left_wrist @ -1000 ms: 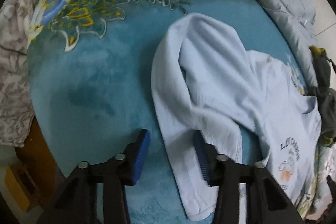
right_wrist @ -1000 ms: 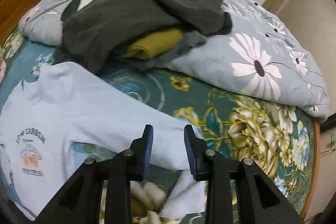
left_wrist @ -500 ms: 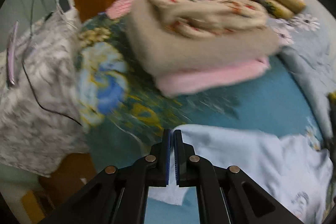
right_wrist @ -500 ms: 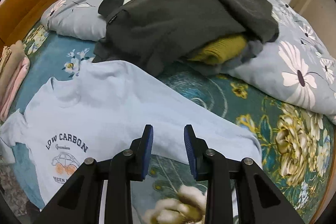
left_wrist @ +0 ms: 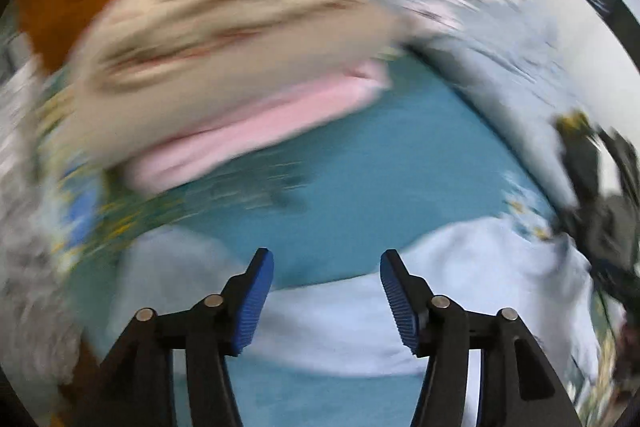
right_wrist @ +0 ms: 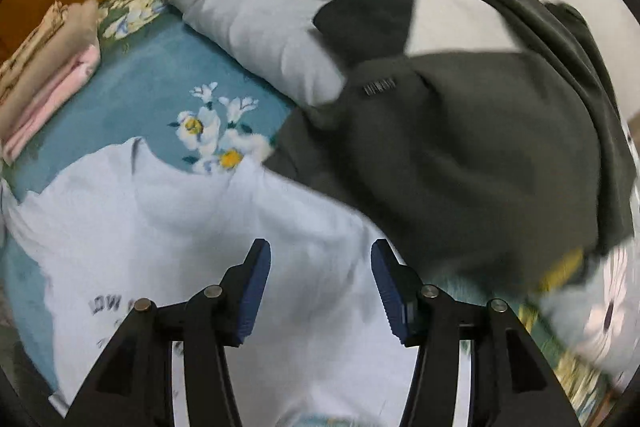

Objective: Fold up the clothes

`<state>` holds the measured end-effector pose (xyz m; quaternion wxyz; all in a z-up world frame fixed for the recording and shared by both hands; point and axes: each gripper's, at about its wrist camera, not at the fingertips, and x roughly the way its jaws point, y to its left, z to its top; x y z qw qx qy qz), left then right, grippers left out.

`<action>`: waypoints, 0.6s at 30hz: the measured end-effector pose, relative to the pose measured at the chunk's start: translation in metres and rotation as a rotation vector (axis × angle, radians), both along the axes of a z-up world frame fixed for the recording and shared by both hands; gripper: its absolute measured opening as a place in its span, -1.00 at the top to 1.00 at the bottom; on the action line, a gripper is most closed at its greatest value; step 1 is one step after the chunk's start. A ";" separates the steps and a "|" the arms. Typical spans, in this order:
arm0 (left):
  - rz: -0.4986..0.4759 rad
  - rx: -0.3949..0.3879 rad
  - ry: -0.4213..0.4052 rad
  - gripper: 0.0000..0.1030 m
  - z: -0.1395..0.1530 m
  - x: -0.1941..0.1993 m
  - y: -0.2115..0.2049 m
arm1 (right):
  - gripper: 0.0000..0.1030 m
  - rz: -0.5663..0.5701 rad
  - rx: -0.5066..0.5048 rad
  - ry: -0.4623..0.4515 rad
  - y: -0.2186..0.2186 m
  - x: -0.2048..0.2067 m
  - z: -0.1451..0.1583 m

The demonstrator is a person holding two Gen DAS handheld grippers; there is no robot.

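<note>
A teal blanket [right_wrist: 152, 83] with printed flowers covers the bed and serves as the ground for everything else. Along its far side lies a grey-blue quilt [right_wrist: 272, 7] with a flower pattern, bunched into a long roll. A heap of dark grey clothes [right_wrist: 472, 131] rests partly on that quilt and partly on the blanket, with a strip of yellow cloth showing at its lower edge. The pale blue T-shirt [right_wrist: 192, 227] lies spread on the blanket, its neckline toward the printed white flowers and its far shoulder touching the dark heap; dark lettering shows on its front. In the left wrist view, which is badly blurred, the same T-shirt [left_wrist: 460, 275] spreads across the near part of the blanket [left_wrist: 380, 163]. At the blanket's head end sits a folded stack [left_wrist: 224, 75], a beige piece on top of a pink one. The right gripper [right_wrist: 321, 291] hangs over the T-shirt's chest with its jaws wide apart and nothing between them. The left gripper [left_wrist: 327, 303] is likewise spread wide and holds nothing, poised above the T-shirt's edge.
</note>
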<state>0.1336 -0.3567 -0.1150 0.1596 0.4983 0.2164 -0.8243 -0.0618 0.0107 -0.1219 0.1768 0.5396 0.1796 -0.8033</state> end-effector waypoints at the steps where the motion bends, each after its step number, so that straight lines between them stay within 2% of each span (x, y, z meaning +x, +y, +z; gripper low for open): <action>1: -0.050 -0.001 -0.010 -0.18 -0.008 -0.018 0.009 | -0.04 0.012 0.003 0.000 -0.003 -0.007 -0.003; 4: -0.155 -0.015 -0.078 -0.18 -0.037 -0.059 0.031 | -0.04 0.040 0.033 0.005 -0.010 -0.025 -0.010; 6: -0.208 -0.028 -0.127 -0.18 -0.050 -0.074 0.046 | -0.04 0.045 0.059 -0.022 -0.012 -0.034 -0.021; 8: -0.252 -0.022 -0.204 -0.18 -0.068 -0.082 0.056 | -0.04 0.051 0.065 -0.062 -0.012 -0.038 -0.030; 11: -0.302 -0.077 -0.218 -0.12 -0.071 -0.083 0.065 | -0.04 0.061 0.060 -0.130 -0.012 -0.039 -0.039; 12: -0.309 -0.077 -0.215 0.06 -0.070 -0.082 0.066 | 0.01 0.064 0.055 -0.150 -0.011 -0.039 -0.042; 13: -0.313 -0.075 -0.211 0.19 -0.069 -0.082 0.066 | 0.17 0.068 0.048 -0.160 -0.010 -0.036 -0.042; 14: -0.312 -0.070 -0.207 0.53 -0.068 -0.081 0.066 | 0.26 0.070 0.054 -0.163 -0.010 -0.034 -0.043; 15: -0.316 -0.069 -0.202 0.90 -0.067 -0.081 0.066 | 0.44 0.073 0.058 -0.163 -0.009 -0.031 -0.043; 16: -0.326 -0.072 -0.194 0.91 -0.065 -0.080 0.068 | 0.66 0.077 0.058 -0.160 -0.010 -0.028 -0.042; 18: -0.356 -0.129 -0.174 0.92 -0.058 -0.078 0.075 | 0.79 0.080 0.057 -0.146 -0.010 -0.023 -0.039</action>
